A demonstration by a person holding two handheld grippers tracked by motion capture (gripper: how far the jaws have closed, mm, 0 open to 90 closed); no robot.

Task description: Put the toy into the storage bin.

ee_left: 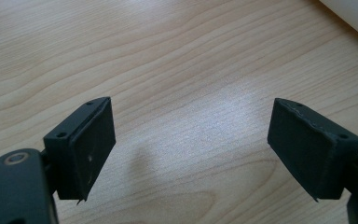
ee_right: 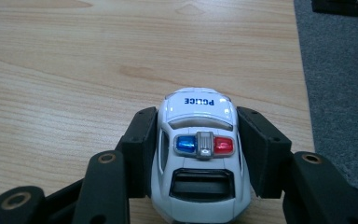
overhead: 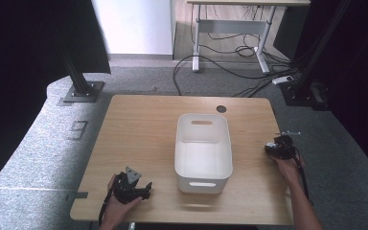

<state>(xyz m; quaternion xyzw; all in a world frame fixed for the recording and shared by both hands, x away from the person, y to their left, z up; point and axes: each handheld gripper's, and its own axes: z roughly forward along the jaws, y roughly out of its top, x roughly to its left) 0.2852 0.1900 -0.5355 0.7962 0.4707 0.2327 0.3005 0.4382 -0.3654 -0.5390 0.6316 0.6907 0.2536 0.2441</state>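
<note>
A white toy police car (ee_right: 200,154) with blue and red roof lights sits on the wooden table (overhead: 143,129) near its right edge. My right gripper (ee_right: 198,122) is shut on the car, one pad against each side. In the high view the right gripper (overhead: 274,147) is right of the white bin (overhead: 202,181). The bin stands in the middle of the table and looks empty. My left gripper (overhead: 146,189) rests near the front left of the table and points toward the bin. Its jaws stand wide open over bare wood in the left gripper view (ee_left: 191,119).
A corner of the bin (ee_left: 354,11) shows at the upper right of the left gripper view. A dark round hole (overhead: 221,109) marks the table's far edge. Grey carpet (ee_right: 340,84) begins just right of the car. Black frame posts (overhead: 79,81) and floor cables (overhead: 230,67) lie beyond the table.
</note>
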